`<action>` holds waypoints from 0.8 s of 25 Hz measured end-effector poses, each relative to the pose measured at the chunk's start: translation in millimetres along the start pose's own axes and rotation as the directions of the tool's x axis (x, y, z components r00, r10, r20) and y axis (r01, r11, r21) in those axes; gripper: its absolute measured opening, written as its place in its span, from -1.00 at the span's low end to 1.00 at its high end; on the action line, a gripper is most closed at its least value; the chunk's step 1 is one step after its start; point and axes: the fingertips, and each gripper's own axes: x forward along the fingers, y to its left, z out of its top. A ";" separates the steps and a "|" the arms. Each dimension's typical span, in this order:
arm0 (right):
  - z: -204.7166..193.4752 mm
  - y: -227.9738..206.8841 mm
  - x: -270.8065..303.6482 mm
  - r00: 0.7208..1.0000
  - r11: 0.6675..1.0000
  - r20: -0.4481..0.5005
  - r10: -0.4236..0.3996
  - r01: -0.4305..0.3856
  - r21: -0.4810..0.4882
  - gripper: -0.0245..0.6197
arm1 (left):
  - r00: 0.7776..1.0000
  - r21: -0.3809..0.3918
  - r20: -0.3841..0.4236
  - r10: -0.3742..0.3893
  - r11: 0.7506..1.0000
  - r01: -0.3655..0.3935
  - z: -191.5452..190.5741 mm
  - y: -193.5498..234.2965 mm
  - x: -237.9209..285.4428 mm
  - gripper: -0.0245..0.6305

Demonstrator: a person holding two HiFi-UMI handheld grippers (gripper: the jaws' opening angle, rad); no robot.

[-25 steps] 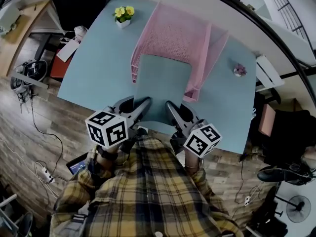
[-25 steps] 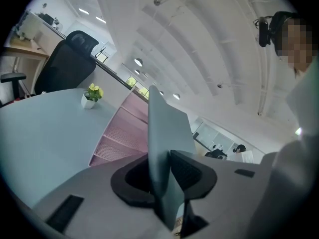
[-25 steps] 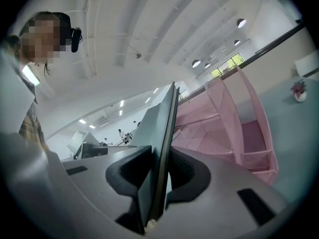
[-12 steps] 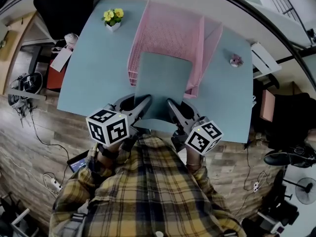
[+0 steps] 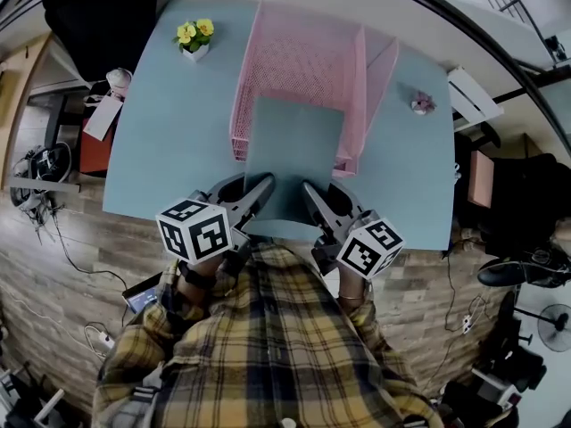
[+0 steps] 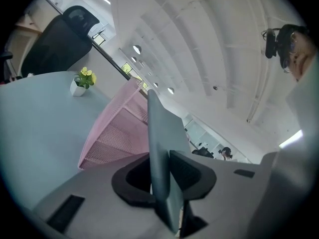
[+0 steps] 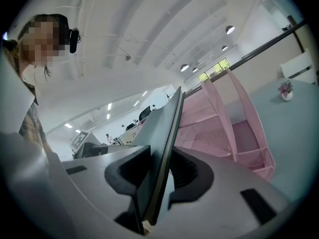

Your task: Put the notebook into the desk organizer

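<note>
Grey-green notebook [image 5: 294,145]: one item, held flat by its near edge, far end already past the front lip of the organizer. Left gripper [image 5: 259,191]: jaws narrowly parted, clamped on the notebook's near left corner. Right gripper [image 5: 314,196]: jaws likewise clamped on the near right corner. The two-corner hold likely keeps the cover level and square for sliding. Pink mesh organizer [image 5: 303,52]: straight ahead of both jaws, on pale blue surface [image 5: 169,141]. Step judged: feeding in, partly done.
</note>
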 end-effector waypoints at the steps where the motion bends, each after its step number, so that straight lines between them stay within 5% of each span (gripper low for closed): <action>1: 0.8 -0.9 0.3 1.000 1.000 -0.003 -0.007 0.007 -0.002 -0.60 | 1.000 -0.011 0.002 -0.006 1.000 0.006 0.5 0.2 1.2 -0.64; 9: 5.4 -4.6 -0.7 1.000 1.000 -0.004 -0.009 0.009 -0.023 -0.47 | 0.997 -0.116 0.055 -0.058 0.991 0.064 6.1 -5.2 4.2 -0.69; 11: 1.0 -1.7 1.8 0.999 0.999 -0.033 0.000 -0.002 -0.052 -0.21 | 0.995 -0.140 0.076 -0.068 0.987 0.078 9.8 -6.6 3.8 -0.71; 20: -6.3 9.5 -11.4 0.999 0.980 -0.039 -0.002 -0.006 -0.201 0.05 | 0.995 -0.160 0.088 -0.056 0.985 0.070 15.2 -5.7 3.4 -0.75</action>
